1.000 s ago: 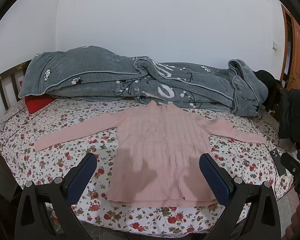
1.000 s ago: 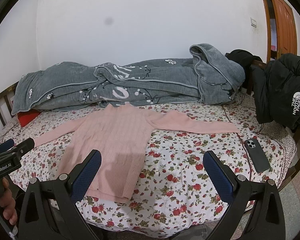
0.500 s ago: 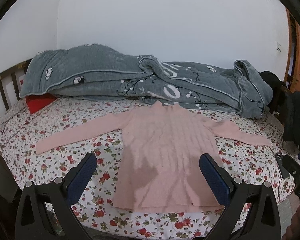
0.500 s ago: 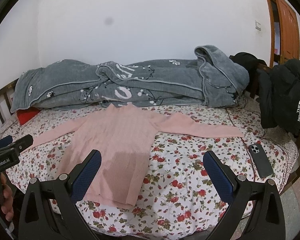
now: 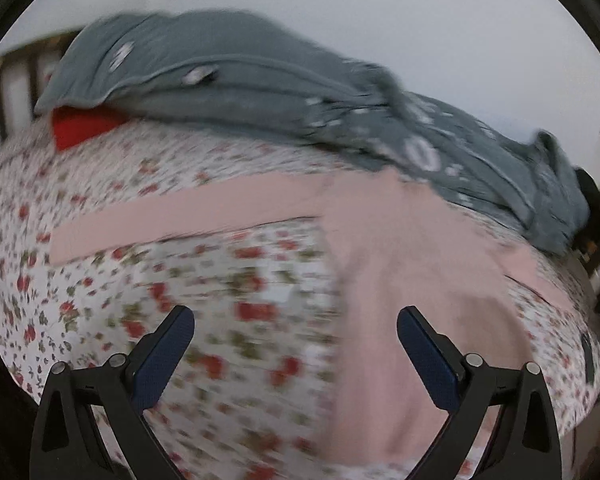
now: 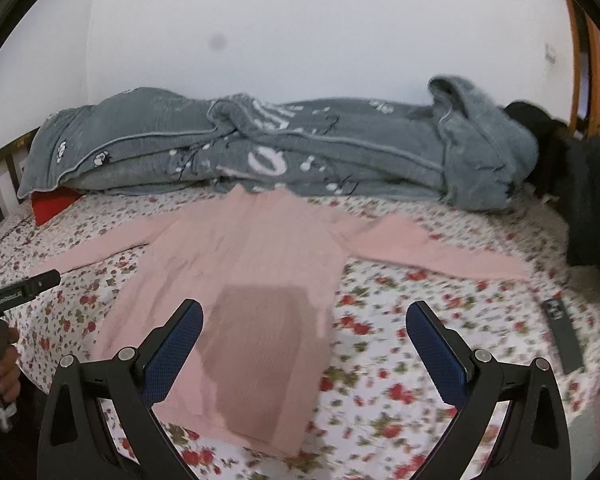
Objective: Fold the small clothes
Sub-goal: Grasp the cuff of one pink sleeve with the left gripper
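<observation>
A pink ribbed sweater (image 6: 252, 280) lies flat on the floral bed sheet (image 6: 400, 360), both sleeves spread out sideways. In the blurred left wrist view the sweater (image 5: 412, 280) shows its left sleeve (image 5: 172, 216) stretched to the left. My left gripper (image 5: 296, 344) hovers open over the sheet beside the sweater's left edge, holding nothing. My right gripper (image 6: 304, 340) is open above the sweater's lower right part and the sheet, also holding nothing. The left gripper's tool (image 6: 20, 290) and a hand (image 6: 4, 364) appear at the far left of the right wrist view.
A rumpled grey blanket (image 6: 260, 152) lies along the wall side of the bed. A red pillow (image 6: 52, 204) peeks out under it at left. A dark phone (image 6: 562, 332) lies on the sheet at right. Dark jackets (image 6: 592, 208) hang at the far right by a wooden door.
Both grippers have moved forward and lower toward the bed. The left wrist view has swung left and tilted, now blurred with motion. The sweater lies unchanged.
</observation>
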